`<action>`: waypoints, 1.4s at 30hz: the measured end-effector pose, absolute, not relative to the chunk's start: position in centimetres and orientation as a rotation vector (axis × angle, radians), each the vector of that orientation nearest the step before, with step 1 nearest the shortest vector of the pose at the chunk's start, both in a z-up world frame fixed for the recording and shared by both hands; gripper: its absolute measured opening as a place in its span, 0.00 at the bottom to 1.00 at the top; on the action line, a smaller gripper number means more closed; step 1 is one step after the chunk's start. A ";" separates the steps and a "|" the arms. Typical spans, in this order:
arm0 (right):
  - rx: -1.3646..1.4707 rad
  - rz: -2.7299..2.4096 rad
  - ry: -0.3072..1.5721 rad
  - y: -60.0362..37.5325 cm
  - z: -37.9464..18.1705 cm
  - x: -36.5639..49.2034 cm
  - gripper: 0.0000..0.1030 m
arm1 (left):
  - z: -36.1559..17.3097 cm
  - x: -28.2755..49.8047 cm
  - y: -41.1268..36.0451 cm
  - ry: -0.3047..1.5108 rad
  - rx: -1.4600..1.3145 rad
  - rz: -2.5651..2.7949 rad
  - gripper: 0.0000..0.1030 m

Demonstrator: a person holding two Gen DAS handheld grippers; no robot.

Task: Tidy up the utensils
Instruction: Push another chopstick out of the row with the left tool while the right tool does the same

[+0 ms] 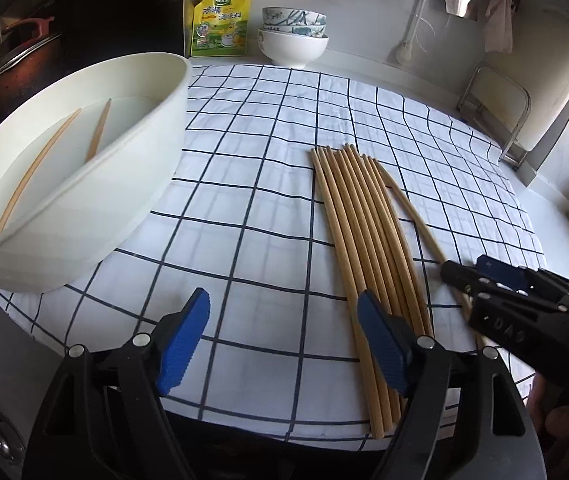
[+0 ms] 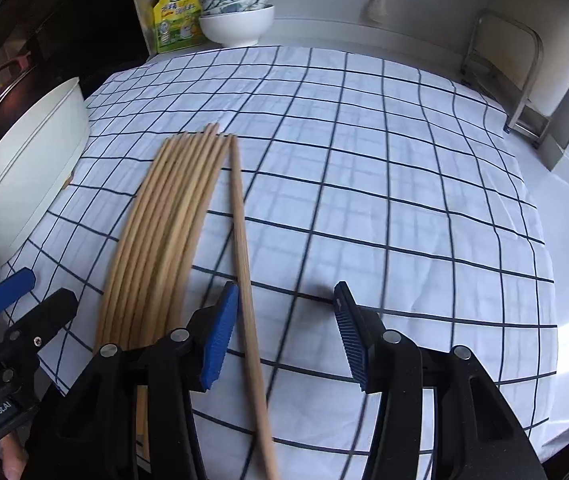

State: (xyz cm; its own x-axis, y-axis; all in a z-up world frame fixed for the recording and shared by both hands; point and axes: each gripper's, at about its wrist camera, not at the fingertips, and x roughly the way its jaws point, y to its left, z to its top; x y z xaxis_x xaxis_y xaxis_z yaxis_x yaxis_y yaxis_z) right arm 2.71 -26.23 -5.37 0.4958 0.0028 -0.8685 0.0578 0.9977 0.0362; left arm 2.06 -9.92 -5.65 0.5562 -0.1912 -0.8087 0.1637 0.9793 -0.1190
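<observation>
The left gripper (image 1: 284, 332) is spread wide, with nothing between its blue pads (image 1: 182, 340); its right-hand pad sits over the near ends of a bundle of chopsticks (image 1: 364, 240) lying side by side on the checked cloth (image 1: 244, 208). The right gripper (image 2: 286, 336) is likewise spread apart, and nothing is clamped; a single chopstick (image 2: 244, 248) runs lengthwise through its gap, close against the left-hand pad (image 2: 218, 344). Whether that pad actually touches the stick cannot be told. This single chopstick lies just to the right of the bundle, its far tip meeting the tips of the others while its near end angles away toward the right gripper. In the left wrist view, the right gripper (image 1: 480, 276) appears low on the right, positioned over the near part of that stray stick. Ahead and to the left of the left gripper stands a large white basin (image 1: 84, 184) on the edge of the cloth, containing two further chopsticks (image 1: 98, 132) that lean against its inner wall. Beyond the cloth, at the far wall, a stack of bowls (image 1: 293, 42) stands beside a yellow-green pouch (image 1: 220, 22), patterned bowls nested in a plain white one. Farther right, a metal rack (image 1: 496, 120) stands at the back of the counter. A cloth (image 1: 498, 26) hangs from the wall above it.
</observation>
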 end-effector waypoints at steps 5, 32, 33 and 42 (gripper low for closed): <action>0.086 -0.047 1.048 -27.5 -5.2 2.5 0.46 | -6.1 2.6 -10.3 0.967 -0.036 -0.208 0.73; 0.063 -0.051 1.040 -27.2 -5.3 2.5 0.51 | -7.7 3.5 -11.3 0.984 0.073 -0.127 0.91; 0.061 -0.052 1.039 -27.2 -5.4 2.5 0.52 | -7.7 3.6 -11.3 0.985 0.073 -0.123 0.91; 0.024 -0.048 1.031 -26.6 -5.6 2.6 0.55 | -7.4 4.2 -12.1 0.973 0.087 -0.157 0.65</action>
State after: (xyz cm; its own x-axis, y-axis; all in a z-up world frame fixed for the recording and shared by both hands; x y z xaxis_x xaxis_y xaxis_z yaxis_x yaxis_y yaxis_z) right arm 2.64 -26.59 -5.61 0.5127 -0.0282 -0.8581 0.0512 0.9987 -0.0022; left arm 4.25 -12.12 -7.40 0.5524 -0.0939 -0.8283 0.1718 0.9851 0.0029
